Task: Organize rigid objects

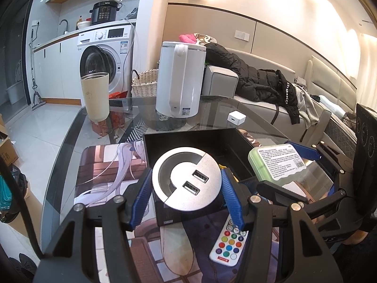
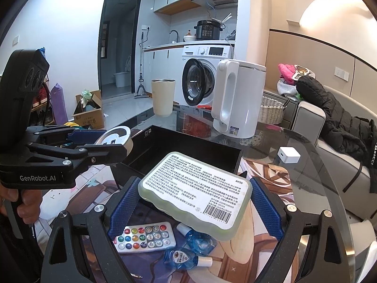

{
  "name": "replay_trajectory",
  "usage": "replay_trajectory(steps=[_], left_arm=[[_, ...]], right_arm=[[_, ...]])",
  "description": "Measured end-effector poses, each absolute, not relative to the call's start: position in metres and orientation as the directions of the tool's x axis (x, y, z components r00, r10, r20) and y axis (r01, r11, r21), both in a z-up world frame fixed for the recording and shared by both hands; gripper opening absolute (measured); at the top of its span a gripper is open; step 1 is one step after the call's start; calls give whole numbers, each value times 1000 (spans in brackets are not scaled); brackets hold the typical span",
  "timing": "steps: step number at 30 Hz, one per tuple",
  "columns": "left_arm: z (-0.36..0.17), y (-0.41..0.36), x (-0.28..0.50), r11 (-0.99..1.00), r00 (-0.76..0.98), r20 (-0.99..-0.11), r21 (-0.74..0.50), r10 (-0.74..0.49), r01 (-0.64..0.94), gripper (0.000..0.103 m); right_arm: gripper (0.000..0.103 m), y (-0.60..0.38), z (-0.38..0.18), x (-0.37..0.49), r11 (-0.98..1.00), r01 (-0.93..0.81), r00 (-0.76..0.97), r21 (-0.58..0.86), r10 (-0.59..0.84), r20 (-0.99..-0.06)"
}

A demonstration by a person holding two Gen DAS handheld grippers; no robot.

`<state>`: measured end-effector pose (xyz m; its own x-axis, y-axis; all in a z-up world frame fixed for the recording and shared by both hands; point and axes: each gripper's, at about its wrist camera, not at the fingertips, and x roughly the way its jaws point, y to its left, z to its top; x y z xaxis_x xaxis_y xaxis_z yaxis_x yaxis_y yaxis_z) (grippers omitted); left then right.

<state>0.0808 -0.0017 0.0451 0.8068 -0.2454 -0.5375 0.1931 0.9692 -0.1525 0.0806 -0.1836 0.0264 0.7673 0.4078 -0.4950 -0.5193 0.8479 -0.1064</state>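
Sitting between left tool [image 1: 186,188] fingers: USB hub [image 1: 186,176]

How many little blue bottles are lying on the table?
2. One blue bottle lies just under the green box held in the right hand-held gripper; the other blue bottle lies nearer the camera, beside the remote. More may be hidden under the box.
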Motion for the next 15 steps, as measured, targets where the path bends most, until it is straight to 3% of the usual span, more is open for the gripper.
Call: replay_trajectory(steps=[15], left_arm=[[38,-2,102,971,796,-557,-156,-237,180,57]], right_arm=[[93,-174,21,107,838,-537,747,-98,418,-518]])
